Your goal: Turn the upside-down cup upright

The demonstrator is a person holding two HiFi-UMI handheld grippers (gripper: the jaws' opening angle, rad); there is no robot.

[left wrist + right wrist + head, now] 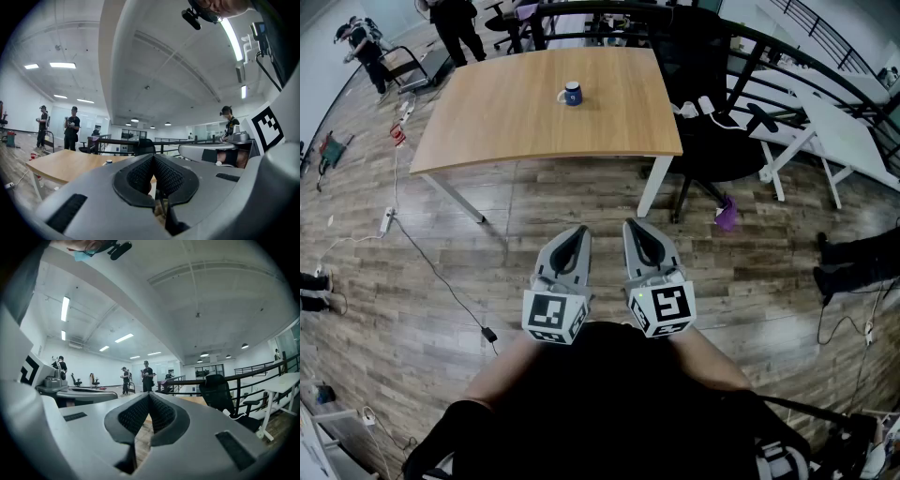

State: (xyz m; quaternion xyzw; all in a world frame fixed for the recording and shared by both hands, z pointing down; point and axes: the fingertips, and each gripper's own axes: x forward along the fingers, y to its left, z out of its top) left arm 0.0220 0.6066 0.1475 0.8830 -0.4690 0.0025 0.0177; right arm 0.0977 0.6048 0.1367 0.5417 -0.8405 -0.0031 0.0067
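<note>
A small blue cup point(571, 94) with a white label stands mouth-down on the wooden table point(487, 112), toward its far middle; in the left gripper view the cup point(108, 162) is a tiny shape on the tabletop. Both grippers are held side by side close to the person's body, well short of the table. My left gripper point(579, 231) is shut with nothing between its jaws, and so is my right gripper point(631, 225). In each gripper view the black ribbed pads point(152, 174) point(149, 412) meet at the tip.
A black office chair point(712, 141) stands at the table's right, with a black railing point(750, 37) and white desks point(834, 122) beyond. Cables and a power strip point(387, 220) lie on the wood floor at left. People stand at the far left point(455, 23).
</note>
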